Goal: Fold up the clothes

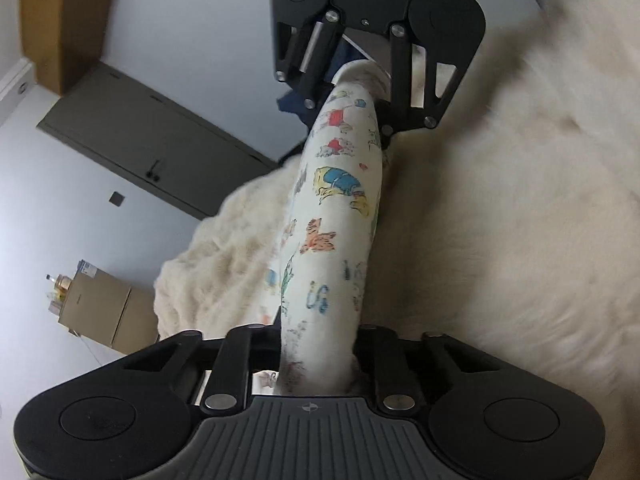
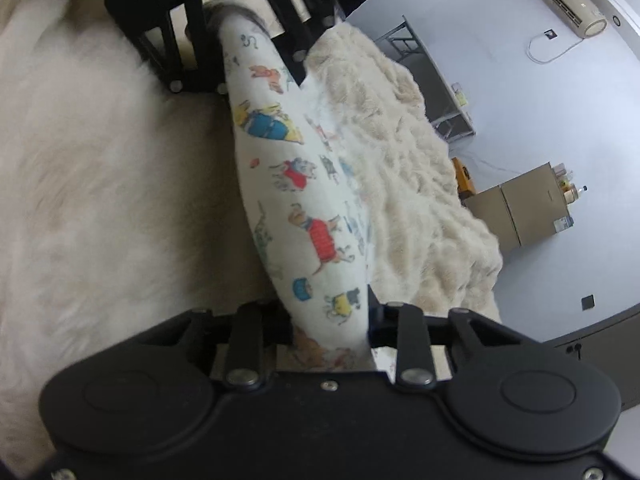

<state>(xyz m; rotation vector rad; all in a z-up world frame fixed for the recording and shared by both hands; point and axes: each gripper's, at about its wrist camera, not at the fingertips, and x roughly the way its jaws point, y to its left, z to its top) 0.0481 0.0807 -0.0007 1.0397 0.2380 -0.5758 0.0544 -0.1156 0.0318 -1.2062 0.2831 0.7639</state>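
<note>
Over the fluffy cream blanket (image 1: 500,220), a printed white garment (image 1: 340,208) hangs stretched in a taut band between the two tongs, the left gripper (image 1: 316,376) clamped on its near end in the left view and the right gripper (image 2: 332,344) clamped on the opposite end. I judge this as the lifting step of a fold, so the next move calls for carrying both ends across together, keeping the cloth taut, and laying it flat. The blanket's edge lies close beside the garment, with bare floor (image 2: 540,128) beyond; most open room is on the blanket side.
</note>
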